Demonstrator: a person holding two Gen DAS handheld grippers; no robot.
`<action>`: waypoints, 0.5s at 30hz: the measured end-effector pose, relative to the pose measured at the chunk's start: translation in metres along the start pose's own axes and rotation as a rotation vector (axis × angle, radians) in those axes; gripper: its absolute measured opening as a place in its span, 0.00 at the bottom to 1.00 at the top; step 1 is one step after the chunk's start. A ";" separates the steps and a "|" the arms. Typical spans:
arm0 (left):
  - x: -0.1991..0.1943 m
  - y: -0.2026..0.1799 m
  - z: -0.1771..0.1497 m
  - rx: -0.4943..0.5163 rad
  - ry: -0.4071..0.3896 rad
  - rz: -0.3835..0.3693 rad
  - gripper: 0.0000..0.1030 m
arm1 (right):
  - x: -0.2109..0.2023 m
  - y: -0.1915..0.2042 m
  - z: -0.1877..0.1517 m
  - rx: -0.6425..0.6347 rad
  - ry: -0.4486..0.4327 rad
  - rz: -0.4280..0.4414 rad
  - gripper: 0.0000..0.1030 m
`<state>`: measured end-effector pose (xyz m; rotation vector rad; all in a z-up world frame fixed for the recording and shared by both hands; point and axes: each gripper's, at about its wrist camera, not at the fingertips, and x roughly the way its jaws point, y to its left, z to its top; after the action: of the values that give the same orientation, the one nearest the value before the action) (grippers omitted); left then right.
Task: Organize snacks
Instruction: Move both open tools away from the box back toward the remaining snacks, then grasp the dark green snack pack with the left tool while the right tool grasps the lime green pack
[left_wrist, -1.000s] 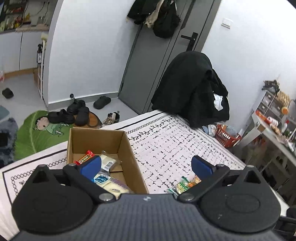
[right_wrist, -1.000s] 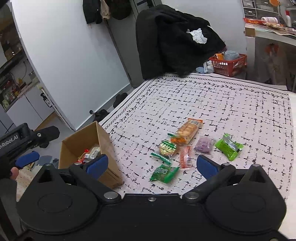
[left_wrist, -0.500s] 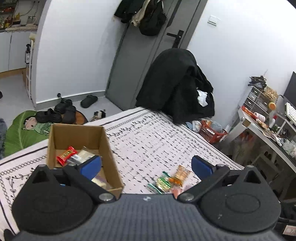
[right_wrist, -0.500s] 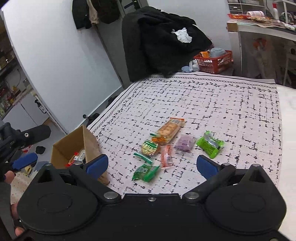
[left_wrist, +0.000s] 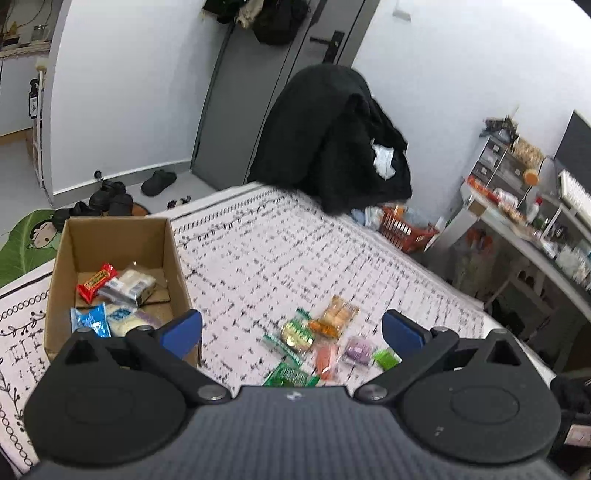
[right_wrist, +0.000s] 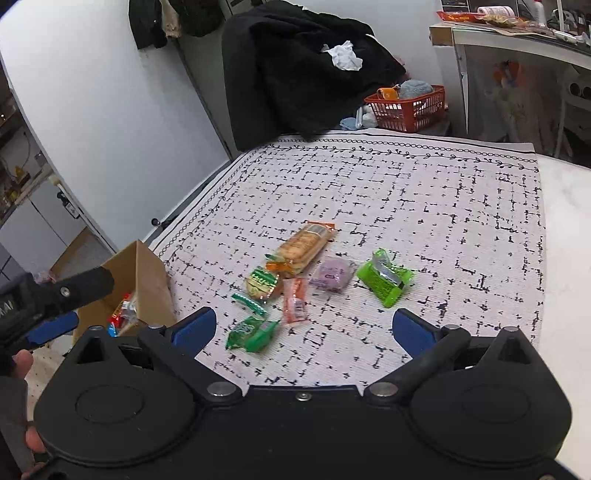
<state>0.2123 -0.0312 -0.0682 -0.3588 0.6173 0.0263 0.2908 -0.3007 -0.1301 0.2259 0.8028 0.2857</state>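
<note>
Right wrist view looks down on a patterned cloth (right_wrist: 406, 192) spread over the counter (right_wrist: 565, 236), with a loose cluster of snacks lying near the middle of it — a long packet of biscuits (right_wrist: 303, 243), a round green-striped packet (right_wrist: 261, 282) just beside its near end, a small orange sachet (right_wrist: 294, 301), a purple packet (right_wrist: 332, 275), a bright green packet (right_wrist: 385, 282) a little apart on the right, a thin green stick (right_wrist: 248, 303) and a dark green pouch (right_wrist: 252, 334) nearest the camera. The right claw (right_wrist: 303, 326) hangs above the near edge of this cluster, its blue pads spread wide with nothing between them. At the left edge of the cloth stands an open cardboard box (right_wrist: 147, 273), and the left claw's dark arm reaches across in front of it. From the left wrist view the box (left_wrist: 114, 236) shows its inside: a red bar (left_wrist: 96, 281), a pale wrapped packet (left_wrist: 129, 284), a blue packet (left_wrist: 90, 321) and a white packet (left_wrist: 123, 321) lie on its floor. The left claw (left_wrist: 291, 330) is also wide and empty, poised between the box and the snack cluster — its left pad overlaps the box's near corner in the picture. Behind the counter a black coat (left_wrist: 332, 136) is draped over a chair, and a red basket (left_wrist: 404, 230) sits on the floor.
</note>
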 end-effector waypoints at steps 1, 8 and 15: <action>0.002 0.000 -0.002 0.002 0.004 0.004 1.00 | 0.001 -0.002 0.000 0.006 0.004 0.000 1.00; 0.024 -0.006 -0.016 0.011 0.065 -0.009 1.00 | 0.015 -0.020 0.001 0.066 0.039 -0.011 1.00; 0.045 -0.014 -0.025 0.010 0.101 0.026 1.00 | 0.030 -0.033 0.004 0.100 0.037 -0.016 0.99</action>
<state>0.2368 -0.0561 -0.1085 -0.3442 0.7219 0.0301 0.3187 -0.3223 -0.1580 0.3090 0.8564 0.2350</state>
